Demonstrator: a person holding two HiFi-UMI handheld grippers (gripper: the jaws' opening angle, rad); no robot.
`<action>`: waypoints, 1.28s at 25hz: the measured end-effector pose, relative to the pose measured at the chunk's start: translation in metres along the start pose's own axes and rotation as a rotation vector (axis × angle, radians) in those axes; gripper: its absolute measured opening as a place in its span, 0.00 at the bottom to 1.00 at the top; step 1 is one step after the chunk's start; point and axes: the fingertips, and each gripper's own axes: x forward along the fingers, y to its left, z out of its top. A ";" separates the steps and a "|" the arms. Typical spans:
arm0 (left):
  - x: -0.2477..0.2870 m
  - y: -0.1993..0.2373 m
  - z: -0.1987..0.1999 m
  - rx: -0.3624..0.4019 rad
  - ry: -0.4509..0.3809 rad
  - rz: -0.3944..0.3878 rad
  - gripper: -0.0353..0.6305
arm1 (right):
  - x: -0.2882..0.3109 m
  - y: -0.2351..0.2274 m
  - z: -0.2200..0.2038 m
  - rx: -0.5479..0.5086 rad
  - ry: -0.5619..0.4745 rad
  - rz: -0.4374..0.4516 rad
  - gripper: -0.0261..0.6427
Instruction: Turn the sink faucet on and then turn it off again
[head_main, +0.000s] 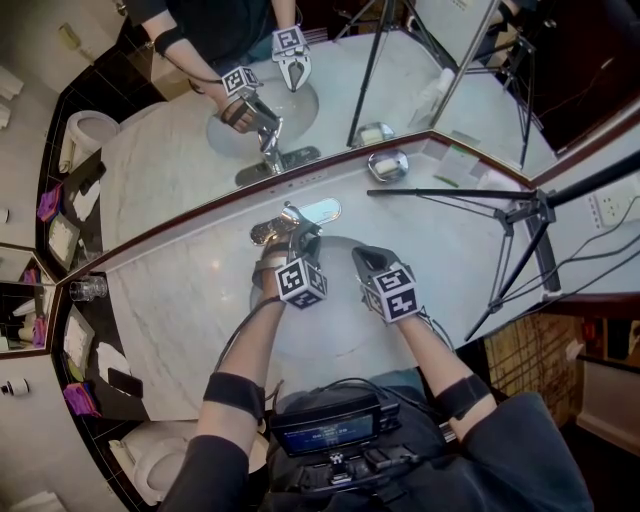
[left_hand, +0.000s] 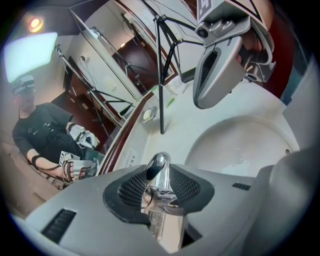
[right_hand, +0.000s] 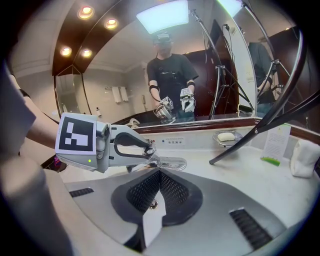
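The left claw (left_hand: 159, 184) is closed at a middling width on the chrome lever (left_hand: 156, 167) of the faucet (head_main: 284, 226), one meshed pad on each side. Gripping from both sides suits lifting or swinging the lever without slipping on the polished metal. The right claw (right_hand: 159, 175) is pressed together with nothing between its pads. It hovers over the basin just right of the faucet, probably parked clear because one claw is enough for this job.

The pale marble surface (head_main: 190, 300) runs along a wide mirror (right_hand: 200, 60), which reflects the person and both claws. The white basin (left_hand: 240, 145) is sunk into the surface at the near edge. The faucet stands at its far rim, against the mirror, with its spout reaching over the bowl. No water can be seen running, so the turning-on step looks about to begin rather than finished.

A black tripod (head_main: 520, 215) stands on the surface to the right, one leg crossing toward the mirror. A metal soap dish (head_main: 387, 163) holding a pale bar sits far right of the faucet, within reach of the basin.

A small white plaque (right_hand: 172, 141) lies at the mirror's foot behind the faucet, and its dark characters are too small to read. A standing card (right_hand: 276, 145) at the far right carries green print, also illegible. The marker cube (head_main: 300, 282) on the left claw shows only black-and-white squares, no lettering.
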 end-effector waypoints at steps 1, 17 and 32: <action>-0.003 0.001 0.000 -0.010 0.000 0.001 0.24 | -0.001 0.000 0.001 -0.001 -0.003 0.000 0.07; -0.119 0.031 -0.001 -0.351 -0.093 0.149 0.06 | -0.006 0.024 0.018 -0.055 -0.037 0.038 0.07; -0.207 0.025 -0.083 -0.999 -0.217 0.236 0.06 | -0.024 0.035 0.031 -0.091 -0.066 0.052 0.07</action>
